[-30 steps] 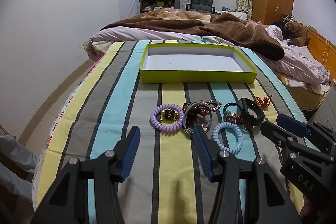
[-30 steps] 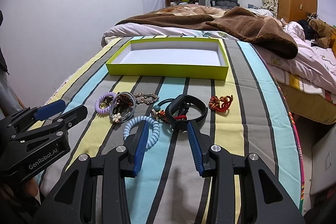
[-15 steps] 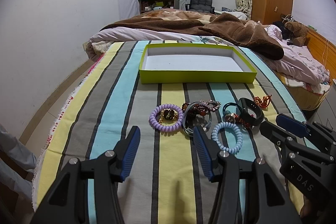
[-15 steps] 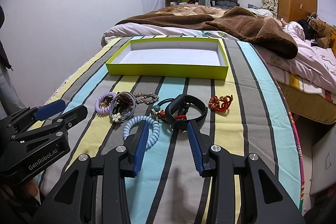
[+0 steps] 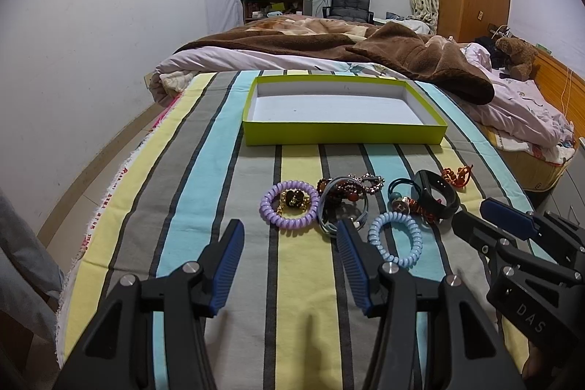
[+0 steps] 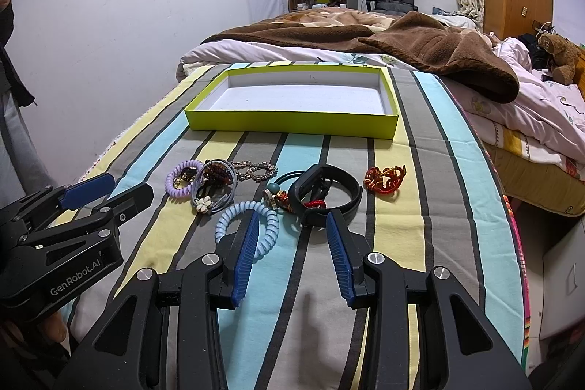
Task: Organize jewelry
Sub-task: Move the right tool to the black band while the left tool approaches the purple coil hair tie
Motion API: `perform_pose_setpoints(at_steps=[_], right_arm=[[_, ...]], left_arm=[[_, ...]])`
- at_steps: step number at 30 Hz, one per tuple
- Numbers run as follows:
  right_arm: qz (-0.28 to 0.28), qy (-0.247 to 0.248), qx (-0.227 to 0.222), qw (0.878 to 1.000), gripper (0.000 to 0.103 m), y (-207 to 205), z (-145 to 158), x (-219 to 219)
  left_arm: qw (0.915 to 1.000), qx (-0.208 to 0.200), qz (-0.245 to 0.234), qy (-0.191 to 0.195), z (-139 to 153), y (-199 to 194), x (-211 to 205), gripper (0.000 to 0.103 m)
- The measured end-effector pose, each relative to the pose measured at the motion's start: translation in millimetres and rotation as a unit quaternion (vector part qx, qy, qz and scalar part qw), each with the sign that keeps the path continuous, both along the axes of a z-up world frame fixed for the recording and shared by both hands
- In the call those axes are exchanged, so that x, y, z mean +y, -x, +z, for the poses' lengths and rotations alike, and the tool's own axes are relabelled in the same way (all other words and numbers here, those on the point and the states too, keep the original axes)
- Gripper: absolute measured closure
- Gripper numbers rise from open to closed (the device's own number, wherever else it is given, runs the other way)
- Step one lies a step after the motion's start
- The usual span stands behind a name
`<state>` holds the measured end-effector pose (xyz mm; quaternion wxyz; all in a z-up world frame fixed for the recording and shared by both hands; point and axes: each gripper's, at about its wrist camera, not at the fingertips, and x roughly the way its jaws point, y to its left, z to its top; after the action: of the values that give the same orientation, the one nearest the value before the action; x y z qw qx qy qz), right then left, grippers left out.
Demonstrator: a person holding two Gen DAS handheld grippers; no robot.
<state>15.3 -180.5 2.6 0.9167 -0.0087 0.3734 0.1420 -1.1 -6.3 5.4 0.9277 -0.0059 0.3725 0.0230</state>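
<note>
Left wrist view: the left tool [image 5: 289, 243] hangs over the striped cloth [image 5: 182, 178], jaws wide and holding nothing. Ahead lies the jewelry in a loose row: a purple coil band [image 5: 289, 204], a grey bangle [image 5: 340, 207] overlapping a beaded bracelet [image 5: 365, 182], a pale blue coil band [image 5: 395, 238], a black wristband [image 5: 437, 194] and a red knot ornament [image 5: 456, 175]. The green tray [image 5: 343, 133] sits beyond them, well apart and bare inside. The right tool [image 5: 486, 218] enters at the right edge.

Right wrist view: the right tool [image 6: 290, 243] stands moderately wide, nothing between its pads; its left finger partly hides the pale blue coil band [image 6: 246, 225], and the black wristband [image 6: 325, 190] lies just past its right finger. The left tool [image 6: 109, 192] shows at the left.

Judgement: sorting has not begun. Picking isolated pieces first, such as the pale blue coil or red knot, should avoid dragging the tangled neighbours; pinch across one side of a ring, lift clear, then release low inside the tray
</note>
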Motion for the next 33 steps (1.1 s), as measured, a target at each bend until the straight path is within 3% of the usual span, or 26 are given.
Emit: perform_pose_setpoints(at_steps=[17, 20, 22, 33], right_arm=[[-0.013, 0.002, 0.002, 1.000, 0.064, -10, -1, -10], [-0.018, 0.006, 0.002, 1.000, 0.062, -16, -1, -16], [-0.022, 0.007, 0.007, 1.000, 0.052, -22, -4, -20], [-0.035, 0.009, 0.048, 0.998, 0.051, -64, -20, -30]], left_arm=[[0.9997, 0.012, -0.020, 0.010, -4, -8, 10, 0.048], [0.9985, 0.013, -0.034, 0.042, -6, -13, 21, 0.048], [0.9978, 0.029, -0.031, 0.050, -10, -21, 28, 0.048], [0.9939, 0.069, -0.017, 0.085, -27, -49, 49, 0.048]])
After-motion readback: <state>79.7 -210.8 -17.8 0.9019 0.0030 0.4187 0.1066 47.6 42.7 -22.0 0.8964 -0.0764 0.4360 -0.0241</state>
